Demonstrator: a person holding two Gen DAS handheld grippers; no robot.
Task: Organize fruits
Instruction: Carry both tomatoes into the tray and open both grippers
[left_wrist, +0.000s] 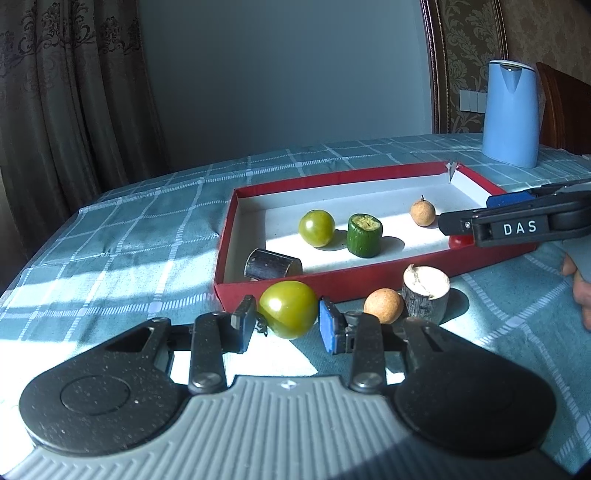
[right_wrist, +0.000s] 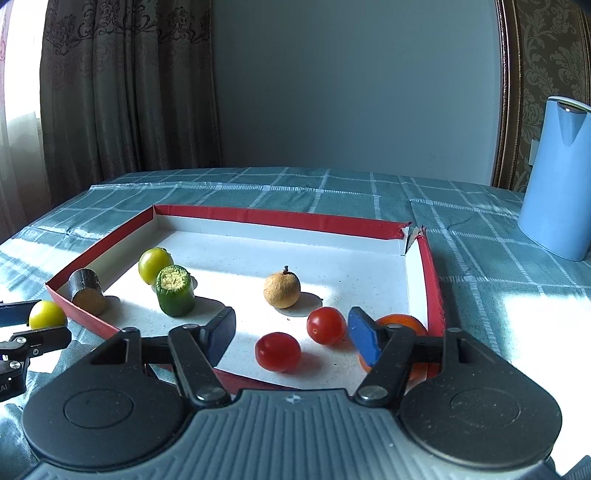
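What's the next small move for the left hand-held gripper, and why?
Probably lift the green tomato over the red box's near wall. The left hand-held gripper is shut on it, outside the box on the tablecloth; another green tomato already lies inside.

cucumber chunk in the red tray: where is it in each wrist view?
Left wrist: cucumber chunk stands mid-tray, right of the green tomato.
Right wrist: cucumber chunk in the tray's left part, just in front of that tomato.
Shared landmark: the tray's torn far corner.
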